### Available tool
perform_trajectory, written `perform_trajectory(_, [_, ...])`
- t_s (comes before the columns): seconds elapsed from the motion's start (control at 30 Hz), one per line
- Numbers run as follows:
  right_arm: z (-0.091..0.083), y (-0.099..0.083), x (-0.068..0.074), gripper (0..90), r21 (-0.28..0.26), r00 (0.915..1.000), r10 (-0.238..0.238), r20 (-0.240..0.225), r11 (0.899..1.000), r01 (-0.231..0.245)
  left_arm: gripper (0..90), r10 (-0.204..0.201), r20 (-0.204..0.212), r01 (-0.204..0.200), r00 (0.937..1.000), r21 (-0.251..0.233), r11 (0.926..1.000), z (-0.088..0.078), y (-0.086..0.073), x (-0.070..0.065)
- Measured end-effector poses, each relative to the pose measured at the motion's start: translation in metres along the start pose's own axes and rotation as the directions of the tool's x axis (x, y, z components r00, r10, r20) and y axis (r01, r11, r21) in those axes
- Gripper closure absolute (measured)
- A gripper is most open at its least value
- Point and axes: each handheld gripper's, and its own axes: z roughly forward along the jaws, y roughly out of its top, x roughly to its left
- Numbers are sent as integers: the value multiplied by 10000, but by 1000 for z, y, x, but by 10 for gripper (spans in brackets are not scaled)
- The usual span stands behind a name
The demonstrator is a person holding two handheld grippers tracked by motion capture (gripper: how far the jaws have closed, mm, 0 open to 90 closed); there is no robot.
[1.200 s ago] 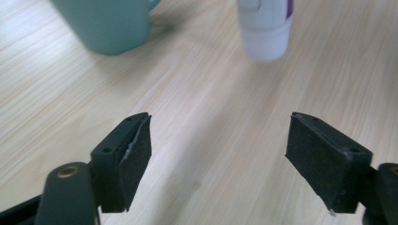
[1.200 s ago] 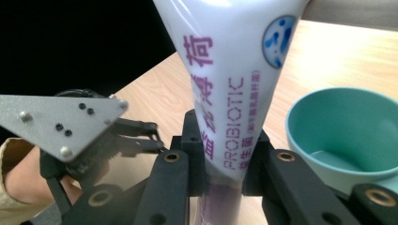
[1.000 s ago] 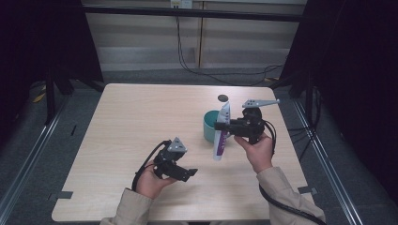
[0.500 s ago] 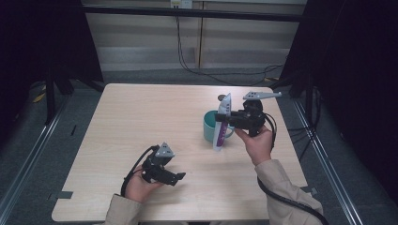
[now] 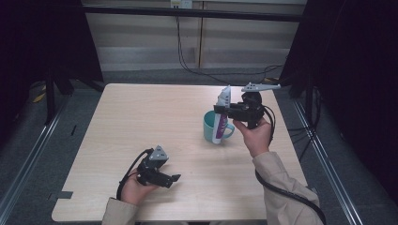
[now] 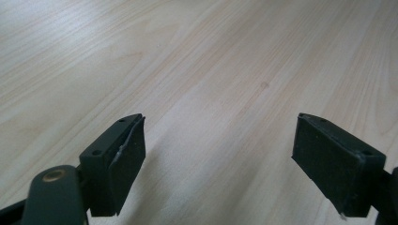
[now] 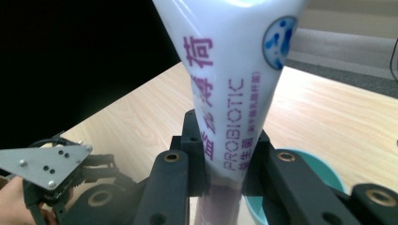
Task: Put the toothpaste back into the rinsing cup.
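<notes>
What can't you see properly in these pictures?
- Inside of the teal mug, high view: the toothpaste tube stands in front of it.
- The tube's lower end, right gripper view: the right gripper clamps around and covers it.
- The tube's small print, high view: too small to read.

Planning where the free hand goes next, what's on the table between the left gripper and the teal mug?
Nothing: in the high view, only bare table lies between the left gripper and the teal mug.
</notes>
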Motion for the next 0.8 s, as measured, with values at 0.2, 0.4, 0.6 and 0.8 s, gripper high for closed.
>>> perform_trajectory(0.2, [2, 6, -1, 761, -26, 9998, -89, 186, 10000, 90, 168, -18, -110, 16, 9999, -151, 9999, 0, -4, 0])
perform_trajectory(0.4, [4, 11, -3, 761, -253, 9994, -56, 341, 9997, 64, 158, 70, -62, -71, 10000, -171, 9998, 3, -9, 1])
perform_trajectory(0.6, [6, 15, -4, 760, -313, 9988, -97, 477, 9994, 112, 155, 103, -165, -104, 9998, -111, 9999, 4, -14, 3])
perform_trajectory(0.8, [6, 15, -6, 761, -445, 9975, -110, 695, 9989, 141, 151, 289, -264, -292, 9992, -127, 9995, 6, -17, 2])
